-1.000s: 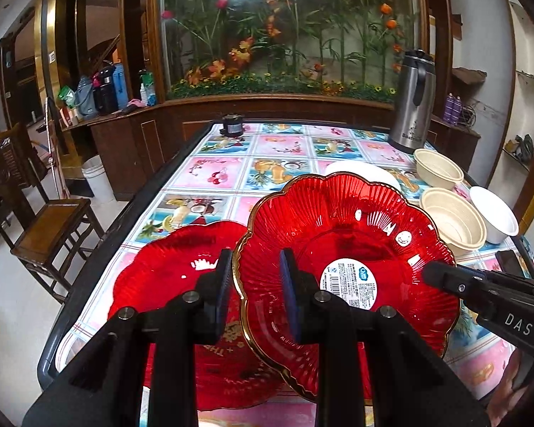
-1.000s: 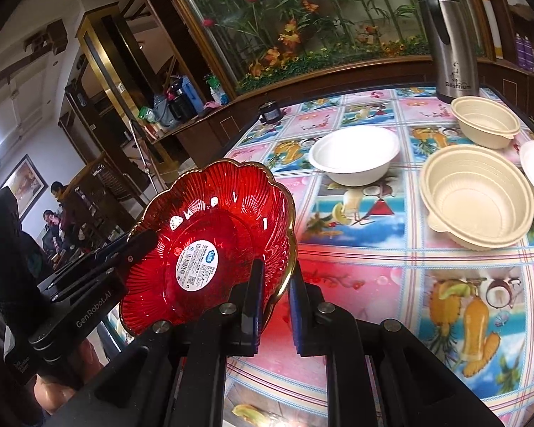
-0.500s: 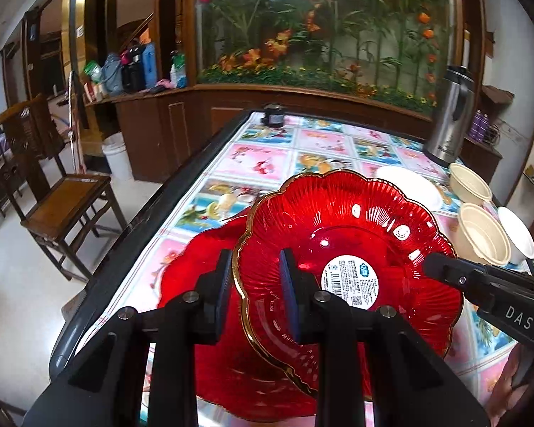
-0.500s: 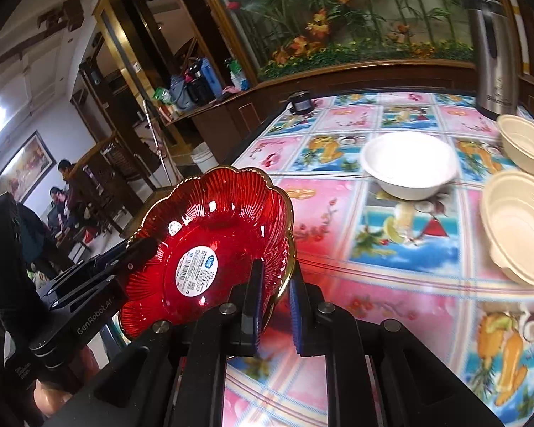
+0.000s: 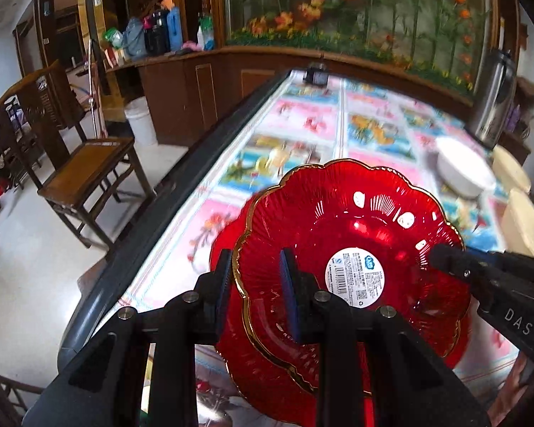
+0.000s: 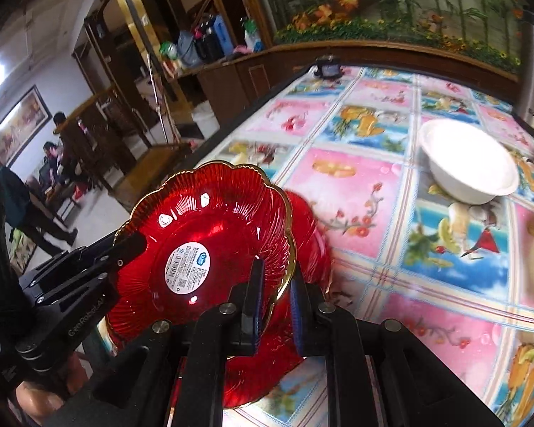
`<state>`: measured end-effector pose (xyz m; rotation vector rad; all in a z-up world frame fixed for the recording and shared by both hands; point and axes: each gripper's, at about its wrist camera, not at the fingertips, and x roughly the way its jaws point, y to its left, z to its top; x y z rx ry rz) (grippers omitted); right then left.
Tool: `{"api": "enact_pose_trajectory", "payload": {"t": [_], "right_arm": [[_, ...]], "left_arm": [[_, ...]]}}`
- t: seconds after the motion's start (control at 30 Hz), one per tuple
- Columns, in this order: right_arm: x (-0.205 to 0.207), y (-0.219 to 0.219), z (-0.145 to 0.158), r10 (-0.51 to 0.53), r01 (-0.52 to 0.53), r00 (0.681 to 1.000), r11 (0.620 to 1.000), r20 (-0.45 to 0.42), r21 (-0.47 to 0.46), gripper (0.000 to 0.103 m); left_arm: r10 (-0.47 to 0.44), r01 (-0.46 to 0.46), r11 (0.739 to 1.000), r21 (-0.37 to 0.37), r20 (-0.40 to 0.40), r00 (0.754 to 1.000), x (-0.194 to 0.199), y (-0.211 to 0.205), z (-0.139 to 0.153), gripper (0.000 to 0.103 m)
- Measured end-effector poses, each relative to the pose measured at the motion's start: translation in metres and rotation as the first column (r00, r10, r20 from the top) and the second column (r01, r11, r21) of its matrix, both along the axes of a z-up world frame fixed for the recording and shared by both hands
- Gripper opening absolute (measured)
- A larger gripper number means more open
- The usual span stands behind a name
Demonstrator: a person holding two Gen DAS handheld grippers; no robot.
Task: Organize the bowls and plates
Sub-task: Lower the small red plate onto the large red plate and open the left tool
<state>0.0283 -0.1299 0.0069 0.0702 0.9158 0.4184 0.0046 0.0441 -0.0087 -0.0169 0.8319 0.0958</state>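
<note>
Since the earlier frame the red scalloped glass plate with gold rim and white barcode label [image 5: 352,249] has travelled toward the worktop's near-left edge and now hangs directly over the second red scalloped plate [image 6: 311,238] lying on the fruit-patterned tablecloth of the worktop [image 6: 373,185]; more of the lower plate is now covered. The left claw [image 5: 254,299] pinches the carried plate's left rim, one pad inside and one outside. The right claw [image 6: 276,295] pinches the opposite rim, pads pressed close together on the thin glass. The carried plate sits tilted, its far edge higher than the near edge, and appears not yet in contact with the lower plate, though the overlap hides the near gap. To finish the step well, the inspector judges: level the plate first, align its scallops with those below, then lower both claws together at the same rate so neither rim twists. Release only once glass rests on glass. Risk: the stack lies close to the worktop's edge; a sideways nudge could push it off. The white round foam bowl [image 6: 470,163] stands well apart, untouched.
</note>
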Motion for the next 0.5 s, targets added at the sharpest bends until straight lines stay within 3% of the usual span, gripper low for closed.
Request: {"api": "enact_pose_trajectory", "payload": {"t": [0.23,0.4,0.5], "right_arm": [[0.005,0.012,-0.013,0.026,-0.025,1.0,0.996,0.0,-0.083,0.015],[0.002,0.027,-0.013,0.073,-0.063,0.997,0.978,0.041,-0.199,0.018],[0.001,0.03,-0.013,0.084,-0.07,0.995,0.972,0.055,-0.224,0.018]], "left_arm": [[-0.005,0.008,0.997,0.07,-0.05,0.999,0.002,-0.008,-0.01,0.023],[-0.01,0.017,0.995,0.103,-0.067,0.998,0.003,-0.01,-0.012,0.024],[-0.029,0.036,0.996,0.082,-0.088,0.996,0.003,-0.011,-0.012,0.041]]}}
